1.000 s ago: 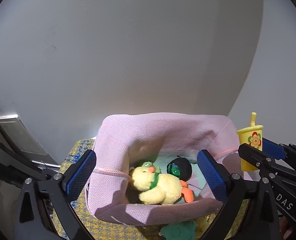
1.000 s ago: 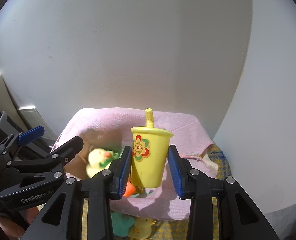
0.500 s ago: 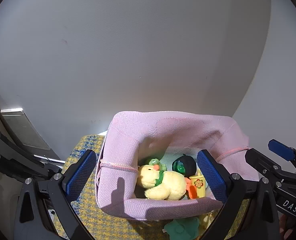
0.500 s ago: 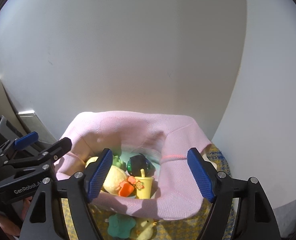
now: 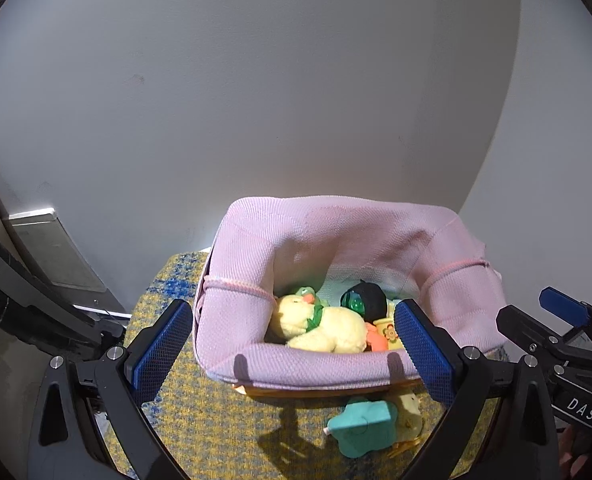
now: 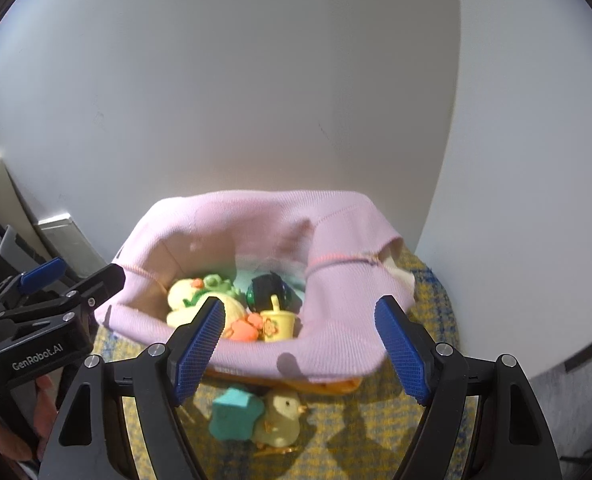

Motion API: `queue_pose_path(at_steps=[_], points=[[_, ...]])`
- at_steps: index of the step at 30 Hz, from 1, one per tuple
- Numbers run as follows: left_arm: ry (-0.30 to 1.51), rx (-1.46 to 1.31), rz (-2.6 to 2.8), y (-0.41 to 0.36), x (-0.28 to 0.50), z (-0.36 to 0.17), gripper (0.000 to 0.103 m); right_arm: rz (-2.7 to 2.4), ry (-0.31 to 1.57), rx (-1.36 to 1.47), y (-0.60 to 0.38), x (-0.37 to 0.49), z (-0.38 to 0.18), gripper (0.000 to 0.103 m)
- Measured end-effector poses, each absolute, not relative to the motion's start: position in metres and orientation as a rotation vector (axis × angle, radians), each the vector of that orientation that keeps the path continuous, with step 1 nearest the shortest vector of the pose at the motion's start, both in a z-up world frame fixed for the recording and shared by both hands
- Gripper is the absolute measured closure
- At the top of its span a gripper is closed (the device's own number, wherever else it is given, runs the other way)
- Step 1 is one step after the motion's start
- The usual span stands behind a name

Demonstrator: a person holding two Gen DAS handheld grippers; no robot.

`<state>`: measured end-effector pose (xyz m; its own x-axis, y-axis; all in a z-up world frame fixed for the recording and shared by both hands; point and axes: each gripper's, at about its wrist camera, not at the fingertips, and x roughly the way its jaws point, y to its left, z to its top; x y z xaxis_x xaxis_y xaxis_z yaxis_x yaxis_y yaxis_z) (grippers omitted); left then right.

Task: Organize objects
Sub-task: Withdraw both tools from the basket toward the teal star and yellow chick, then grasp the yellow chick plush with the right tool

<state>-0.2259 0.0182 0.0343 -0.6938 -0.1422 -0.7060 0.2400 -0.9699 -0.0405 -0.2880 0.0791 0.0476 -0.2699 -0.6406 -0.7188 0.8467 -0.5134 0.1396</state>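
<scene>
Right gripper (image 6: 299, 344) had just let go of the yellow cup (image 6: 276, 325), now in the pink basket (image 6: 335, 354), both grippers gaping empty, teal star (image 6: 236, 414) and chick (image 6: 282, 416) left on the mat's near edge.

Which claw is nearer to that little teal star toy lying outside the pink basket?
Probably the right claw: the teal star toy lies just under its left finger. For the left claw, the star sits below toward its right finger.

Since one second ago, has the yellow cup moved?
Yes. It went from between the right gripper's fingers down into the pink basket; the yellow cup now stands inside, beside the plush duck.
</scene>
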Motion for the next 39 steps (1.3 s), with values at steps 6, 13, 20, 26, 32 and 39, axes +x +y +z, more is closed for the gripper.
queue_pose_path(at_steps=[6,13,20,26,32,39], points=[[0.162,1.106,-2.702,0.028,-0.204,0.026,0.000,-1.907,0.342,0.947,0.095,-0.280,0.033,0.025],[0.158,1.115,-2.687,0.030,-0.186,0.012,0.000,-1.890,0.355,0.985,0.108,-0.270,0.013,0.025],[0.176,1.134,-2.664,0.028,-0.169,-0.009,0.000,-1.867,0.388,1.016,0.119,-0.255,-0.010,0.025],[0.200,1.158,-2.645,0.028,-0.156,-0.030,0.000,-1.867,0.415,1.025,0.125,-0.245,-0.027,0.025],[0.182,1.177,-2.623,0.031,-0.146,-0.047,0.000,-1.855,0.441,1.048,0.128,-0.238,-0.048,0.025],[0.141,1.184,-2.611,0.035,-0.137,-0.068,0.000,-1.829,0.491,1.065,0.123,-0.225,-0.075,0.025]])
